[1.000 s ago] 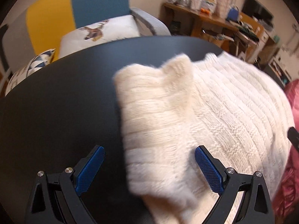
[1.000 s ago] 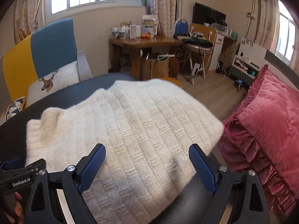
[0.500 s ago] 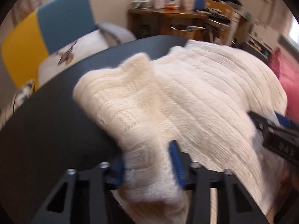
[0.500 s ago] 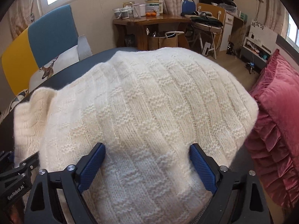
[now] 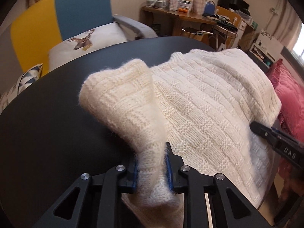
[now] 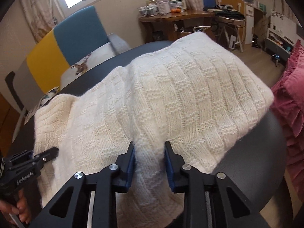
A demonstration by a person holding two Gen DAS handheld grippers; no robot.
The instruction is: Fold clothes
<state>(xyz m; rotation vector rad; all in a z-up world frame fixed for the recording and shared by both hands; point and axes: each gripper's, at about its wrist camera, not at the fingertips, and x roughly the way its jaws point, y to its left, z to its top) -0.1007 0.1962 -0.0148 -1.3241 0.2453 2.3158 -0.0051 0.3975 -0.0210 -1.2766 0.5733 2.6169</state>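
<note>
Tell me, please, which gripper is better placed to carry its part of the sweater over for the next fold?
Left, probably: the left gripper pinches the loose sleeve, already lifted beside the sweater body.

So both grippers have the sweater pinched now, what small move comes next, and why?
Probably lift both together and carry the near edge forward: the left gripper and right gripper are each shut on the cream knit sweater, which lies unfolded on the black table.

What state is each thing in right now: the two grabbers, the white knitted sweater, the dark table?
Left gripper: shut on a bunched edge of the sweater.
Right gripper: shut on another pinch of the sweater's near edge.
Sweater: cream knit, partly folded, one part doubled over, lying on the table.
Table: dark, round, sweater spread across it.
</note>
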